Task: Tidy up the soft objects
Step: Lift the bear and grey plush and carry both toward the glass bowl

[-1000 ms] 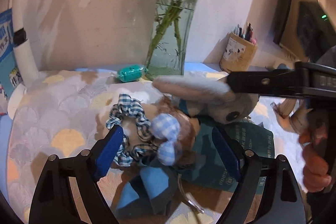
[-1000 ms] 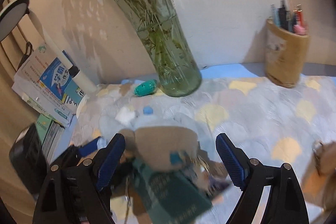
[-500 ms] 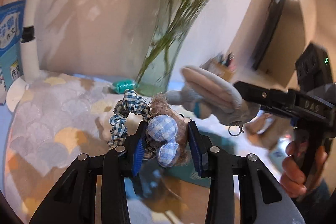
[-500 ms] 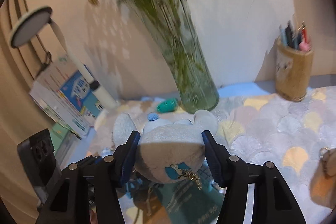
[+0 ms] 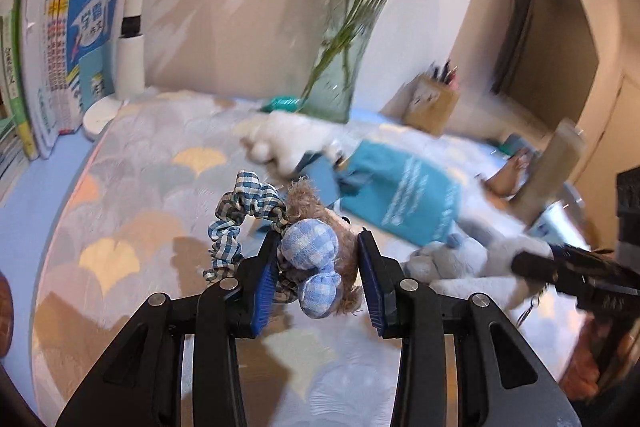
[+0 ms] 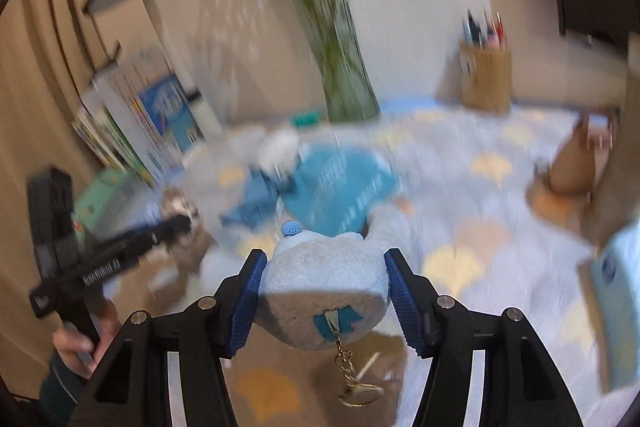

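Left gripper [image 5: 318, 267] sits low and centre in its own view, jaws closed in tight on a small brown plush toy [image 5: 320, 227] with a blue gingham bow; a blue checked scrunchie [image 5: 240, 215] loops out to the upper left of the jaws, held up off the patterned cloth [image 5: 132, 195] that covers the surface. Over in the right wrist view, the right gripper [image 6: 324, 291] has its jaws pressed against both sides of a grey-blue plush toy [image 6: 324, 287], gripping it firmly, a metal keychain [image 6: 352, 375] dangling from the toy's underside at bottom centre. Behind both, mid-frame, a teal pouch [image 5: 400, 195] lies on the cloth, with a white fluffy item [image 5: 284, 139] just to its upper left, blurred. Further back stands a glass vase [image 5: 340, 67] of green stems, a pen holder [image 6: 486, 75] to its right, and books [image 5: 60, 67] leaning at the far left of the left wrist view
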Demonstrator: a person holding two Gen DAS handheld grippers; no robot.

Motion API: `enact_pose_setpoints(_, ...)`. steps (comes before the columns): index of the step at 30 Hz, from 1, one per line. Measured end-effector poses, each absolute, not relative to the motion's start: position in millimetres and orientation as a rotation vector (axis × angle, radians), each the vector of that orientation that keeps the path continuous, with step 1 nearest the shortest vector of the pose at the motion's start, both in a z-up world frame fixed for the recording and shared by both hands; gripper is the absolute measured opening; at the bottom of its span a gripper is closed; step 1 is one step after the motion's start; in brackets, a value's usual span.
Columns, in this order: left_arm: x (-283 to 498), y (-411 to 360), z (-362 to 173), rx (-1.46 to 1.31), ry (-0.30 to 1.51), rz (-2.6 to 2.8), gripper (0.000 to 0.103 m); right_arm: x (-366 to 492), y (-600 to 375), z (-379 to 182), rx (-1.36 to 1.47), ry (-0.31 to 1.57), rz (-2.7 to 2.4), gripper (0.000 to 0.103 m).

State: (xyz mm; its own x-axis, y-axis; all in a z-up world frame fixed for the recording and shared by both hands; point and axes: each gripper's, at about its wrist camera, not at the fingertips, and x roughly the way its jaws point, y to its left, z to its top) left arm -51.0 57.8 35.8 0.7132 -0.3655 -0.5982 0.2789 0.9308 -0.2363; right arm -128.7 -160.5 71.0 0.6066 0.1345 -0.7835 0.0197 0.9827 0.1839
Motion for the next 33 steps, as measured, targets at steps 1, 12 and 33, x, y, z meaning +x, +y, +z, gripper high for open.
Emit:
enact_pose_setpoints(1,-48.8,58.4,31.1,-0.134,0.697,-0.350,0.035,-130.0,-158.4,64.6,0.174,0.932,0.066,0.059)
enact_pose_setpoints(12,-45.3,63.0,25.9,-0.156,0.722,-0.373,0.037,-142.4,-160.1,36.8,0.334,0.994,0.092,0.088)
enact_pose_setpoints(33,-47.1,51.9,26.8,-0.068,0.723,-0.376,0.037,-143.0,-150.7,23.0,0.403,0.958,0.023,0.057)
